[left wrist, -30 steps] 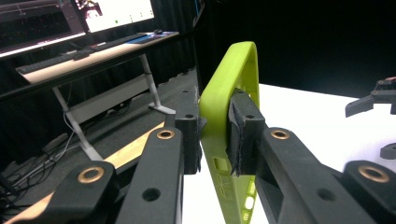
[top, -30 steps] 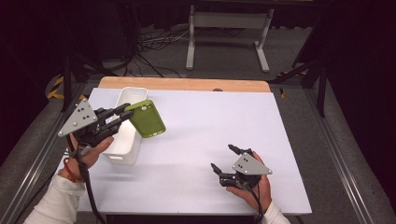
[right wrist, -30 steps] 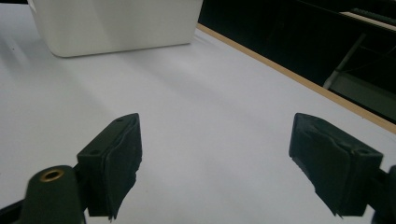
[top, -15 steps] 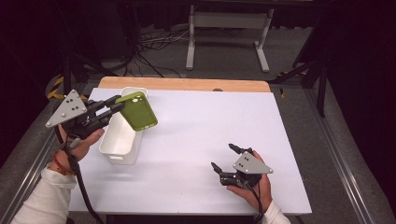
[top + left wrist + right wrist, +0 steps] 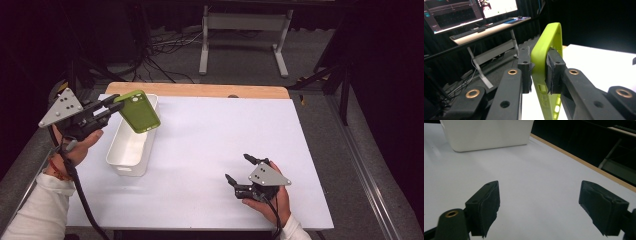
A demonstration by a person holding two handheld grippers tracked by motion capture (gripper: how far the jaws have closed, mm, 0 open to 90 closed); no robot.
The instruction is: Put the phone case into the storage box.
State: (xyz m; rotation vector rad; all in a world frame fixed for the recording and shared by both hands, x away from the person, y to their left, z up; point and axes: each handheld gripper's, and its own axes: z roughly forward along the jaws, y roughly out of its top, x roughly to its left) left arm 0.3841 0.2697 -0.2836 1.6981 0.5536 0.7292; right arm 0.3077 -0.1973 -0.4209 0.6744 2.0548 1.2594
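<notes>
A white-topped rectangular table (image 5: 200,150) with a pale wooden strip (image 5: 200,90) along its twelve o'clock edge carries a white rectangular plastic bin (image 5: 131,145) at about ten o'clock.

sleeves: white, at lower left (image 5: 30,212) and bottom right (image 5: 295,232)
grippers: black jaws, brass rivets, left (image 5: 111,106), right (image 5: 239,168)
plates: grey, three-cornered, dotted with holes
cable: black

left gripper (image 5: 111,106) with green phone case (image 5: 137,111) lifted, apparently shifted toward the table's far-left corner
</notes>
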